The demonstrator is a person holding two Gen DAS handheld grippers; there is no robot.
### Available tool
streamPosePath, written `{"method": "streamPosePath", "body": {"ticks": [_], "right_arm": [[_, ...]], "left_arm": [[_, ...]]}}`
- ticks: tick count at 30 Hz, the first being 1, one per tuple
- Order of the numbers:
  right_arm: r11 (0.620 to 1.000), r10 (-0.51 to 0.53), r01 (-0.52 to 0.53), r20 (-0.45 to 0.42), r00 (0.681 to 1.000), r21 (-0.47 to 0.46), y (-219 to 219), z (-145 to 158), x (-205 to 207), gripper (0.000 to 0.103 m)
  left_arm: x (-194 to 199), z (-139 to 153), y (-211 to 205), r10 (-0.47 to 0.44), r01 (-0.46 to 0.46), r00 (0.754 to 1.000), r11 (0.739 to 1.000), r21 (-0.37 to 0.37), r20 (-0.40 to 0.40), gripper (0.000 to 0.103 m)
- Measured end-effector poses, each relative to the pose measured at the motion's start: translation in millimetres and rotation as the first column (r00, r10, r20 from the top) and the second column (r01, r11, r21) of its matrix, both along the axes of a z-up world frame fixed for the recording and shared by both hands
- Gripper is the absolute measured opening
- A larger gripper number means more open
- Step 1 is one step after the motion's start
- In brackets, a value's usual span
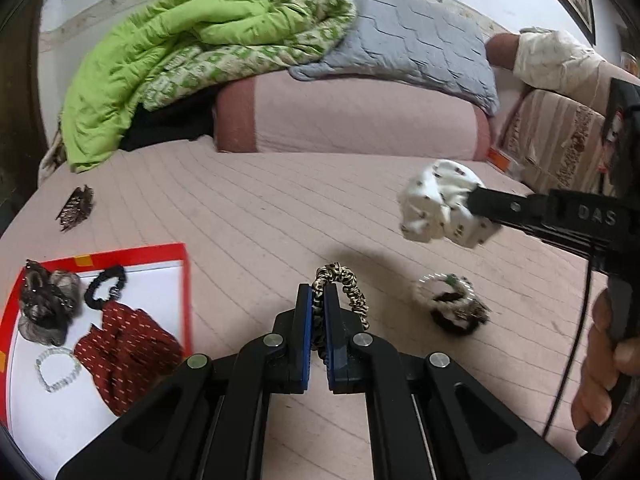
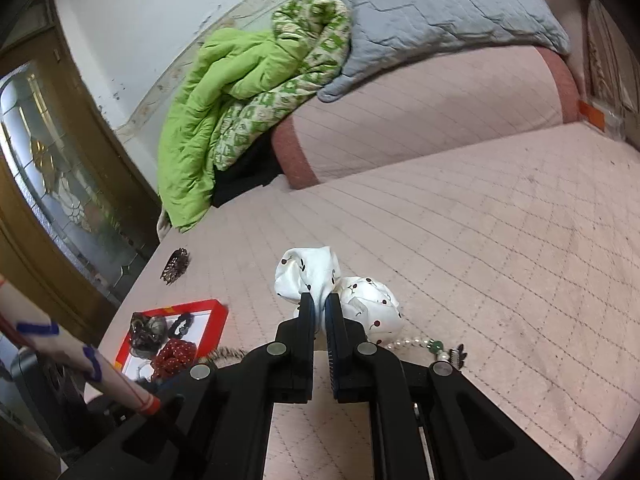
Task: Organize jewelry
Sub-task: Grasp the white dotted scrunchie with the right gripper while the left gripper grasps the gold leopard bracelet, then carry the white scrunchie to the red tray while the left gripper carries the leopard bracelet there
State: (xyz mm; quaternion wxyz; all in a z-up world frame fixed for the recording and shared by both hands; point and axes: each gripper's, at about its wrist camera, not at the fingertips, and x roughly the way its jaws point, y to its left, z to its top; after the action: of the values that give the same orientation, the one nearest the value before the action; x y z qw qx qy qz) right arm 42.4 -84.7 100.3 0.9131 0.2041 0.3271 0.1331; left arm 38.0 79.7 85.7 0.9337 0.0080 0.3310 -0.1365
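My left tool [image 1: 318, 312] is clamped on the leopard scrunchie [image 1: 340, 280], lifted just over the bed [image 1: 280, 208]; my right tool [image 2: 320, 312] pinches the white cherry scrunchie [image 2: 316, 272]. Both look light, soft and slippery, so gripping the bunched fabric suits them. The red box [image 1: 176, 252] lies at near left.

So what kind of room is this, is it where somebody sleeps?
Most likely a bedroom. The hair ties lie on a pink quilted bed cover, with a crumpled lime-green padded quilt and a grey quilted pillow piled at the far end.
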Motion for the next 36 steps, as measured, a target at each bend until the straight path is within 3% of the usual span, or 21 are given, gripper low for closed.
{"method": "streamPosePath", "body": {"ticks": [3,20,36], "right_arm": [[1.0,0.008,-0.008,0.004,1.0,-0.011,8,-2,3,0.007],[0.991,0.11,-0.106,0.035,0.993,-0.085,62,-7,11,0.007],[0.991,0.127,-0.124,0.08,0.989,-0.047,90,15,-2,0.007]], "left_arm": [[8,-1,10,0.005,-0.005,1.0,1.0,-0.026,-0.003,0.005],[10,5,41,0.05,-0.05,0.998,0.999,-0.005,0.035,0.005],[-12,18,61,0.095,-0.094,0.993,0.996,-0.008,0.068,0.005]]}}
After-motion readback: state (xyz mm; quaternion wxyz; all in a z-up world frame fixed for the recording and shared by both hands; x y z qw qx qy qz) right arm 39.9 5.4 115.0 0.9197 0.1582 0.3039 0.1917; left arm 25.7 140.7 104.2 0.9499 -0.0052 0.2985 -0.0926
